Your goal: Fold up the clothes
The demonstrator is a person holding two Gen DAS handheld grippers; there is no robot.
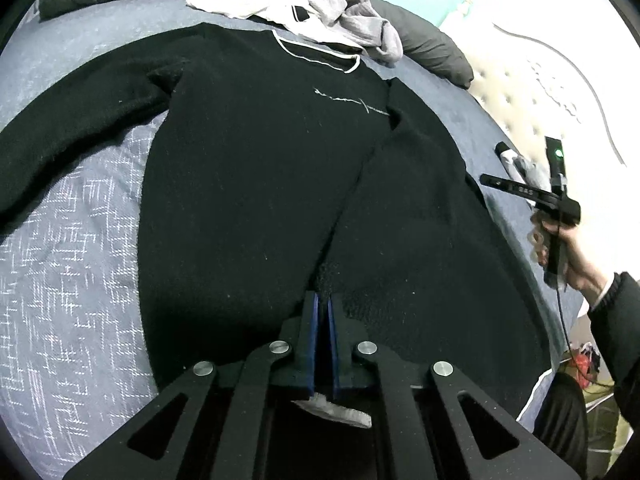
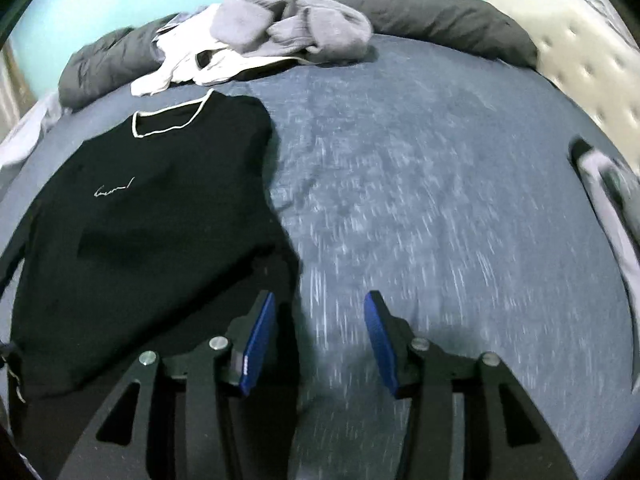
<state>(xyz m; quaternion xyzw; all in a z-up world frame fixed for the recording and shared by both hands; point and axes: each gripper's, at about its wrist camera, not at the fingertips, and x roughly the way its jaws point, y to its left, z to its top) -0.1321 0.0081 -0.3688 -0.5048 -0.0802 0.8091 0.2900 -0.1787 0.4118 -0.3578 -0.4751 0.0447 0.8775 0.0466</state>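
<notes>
A black sweater point(image 1: 256, 168) with white neck trim lies spread front-up on the blue-grey bed cover point(image 1: 72, 280). One sleeve point(image 1: 400, 208) is folded in over the body, the other point(image 1: 68, 120) stretches out to the left. My left gripper point(image 1: 323, 300) is shut, its blue pads pinched together on the fabric at the folded sleeve's end, near the hem. In the right wrist view the sweater point(image 2: 160, 220) lies to the left. My right gripper point(image 2: 320, 300) hangs open over bare cover beside the sweater's edge, nothing between its pads. A hand holds the right gripper point(image 1: 498, 164) at the bed's right side.
A heap of grey and white clothes point(image 2: 280, 28) lies at the far edge of the bed against dark grey pillows point(image 2: 440, 20). A tufted cream headboard point(image 1: 532, 92) runs along the right. A small white and dark item point(image 2: 600, 184) lies near the right edge.
</notes>
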